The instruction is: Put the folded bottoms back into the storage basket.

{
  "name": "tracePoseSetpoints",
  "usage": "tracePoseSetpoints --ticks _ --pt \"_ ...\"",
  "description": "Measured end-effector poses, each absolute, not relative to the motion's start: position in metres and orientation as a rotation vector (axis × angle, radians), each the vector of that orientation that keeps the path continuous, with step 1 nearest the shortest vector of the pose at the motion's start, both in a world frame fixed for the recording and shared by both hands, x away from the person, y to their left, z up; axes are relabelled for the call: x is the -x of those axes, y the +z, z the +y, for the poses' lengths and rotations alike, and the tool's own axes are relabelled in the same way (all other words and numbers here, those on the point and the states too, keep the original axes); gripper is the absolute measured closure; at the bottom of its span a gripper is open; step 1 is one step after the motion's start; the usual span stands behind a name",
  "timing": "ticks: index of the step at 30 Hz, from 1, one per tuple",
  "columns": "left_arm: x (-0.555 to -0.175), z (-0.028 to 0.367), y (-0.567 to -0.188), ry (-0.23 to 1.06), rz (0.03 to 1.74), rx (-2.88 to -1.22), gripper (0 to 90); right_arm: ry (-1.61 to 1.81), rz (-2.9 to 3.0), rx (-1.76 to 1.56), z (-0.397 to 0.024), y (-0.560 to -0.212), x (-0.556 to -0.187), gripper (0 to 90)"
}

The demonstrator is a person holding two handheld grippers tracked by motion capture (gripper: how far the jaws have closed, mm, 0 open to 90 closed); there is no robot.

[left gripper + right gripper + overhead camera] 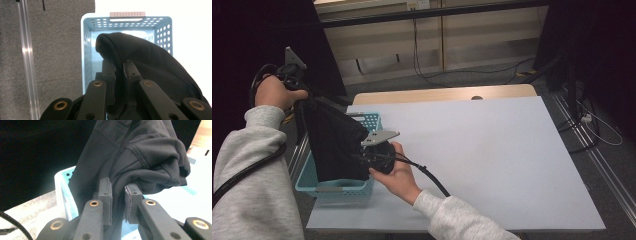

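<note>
Both tools are clenched on one black garment (334,145). From the high view, the left tool (294,85) is raised at about 10 o'clock of the counter (492,160), off its left edge, with the person's left hand (274,92) wrapped around it. The right tool (369,155) sits lower, at about 8 o'clock of the white surface, just beside the right wall of a light blue basket (372,120), with the right hand (399,175) gripping it from the 5 o'clock side.

The garment stretches between the two tools, hanging as a dark sheet over the basket, whose perforated walls show at its far and near ends. The basket stands at the counter's left edge.

Looking along the left tool (119,66), its jaws stand nearly together with a fold of the cloth (150,65) pinched between them, and the open basket (87,50) lies beneath, its grey handle at 12 o'clock.

Along the right tool (118,188), the jaws pinch a bunched, stitched hem of the garment (135,152), which rises toward 12 o'clock, with the basket's rim (60,182) at 9 o'clock.
</note>
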State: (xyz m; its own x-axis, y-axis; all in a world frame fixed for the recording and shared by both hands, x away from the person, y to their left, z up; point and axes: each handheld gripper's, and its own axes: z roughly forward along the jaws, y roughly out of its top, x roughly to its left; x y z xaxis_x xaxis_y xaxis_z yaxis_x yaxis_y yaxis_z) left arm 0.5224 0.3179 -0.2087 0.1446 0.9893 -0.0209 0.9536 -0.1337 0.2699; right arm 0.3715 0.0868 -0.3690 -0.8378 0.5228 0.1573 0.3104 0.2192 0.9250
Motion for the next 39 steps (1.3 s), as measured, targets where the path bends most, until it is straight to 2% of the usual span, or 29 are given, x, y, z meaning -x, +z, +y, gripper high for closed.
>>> tracePoseSetpoints --ticks 33,34,36,39 --pt "-0.528 0.335 -0.218 0.258 1.925 -2.187 82.0 1.671 2.317 -0.783 0.103 -0.375 -0.377 78.4" --pt "-0.529 0.336 -0.221 0.280 1.910 -2.192 81.7 1.672 2.320 -0.783 0.104 -0.377 -0.379 76.5" --pt "-0.529 0.338 -0.227 0.326 1.908 -2.219 77.3 1.628 2.361 -0.816 0.106 -0.382 -0.385 60.3" --pt "-0.529 0.340 -0.230 0.477 1.821 -2.200 51.3 1.523 2.348 -0.790 0.102 -0.385 -0.386 46.3"
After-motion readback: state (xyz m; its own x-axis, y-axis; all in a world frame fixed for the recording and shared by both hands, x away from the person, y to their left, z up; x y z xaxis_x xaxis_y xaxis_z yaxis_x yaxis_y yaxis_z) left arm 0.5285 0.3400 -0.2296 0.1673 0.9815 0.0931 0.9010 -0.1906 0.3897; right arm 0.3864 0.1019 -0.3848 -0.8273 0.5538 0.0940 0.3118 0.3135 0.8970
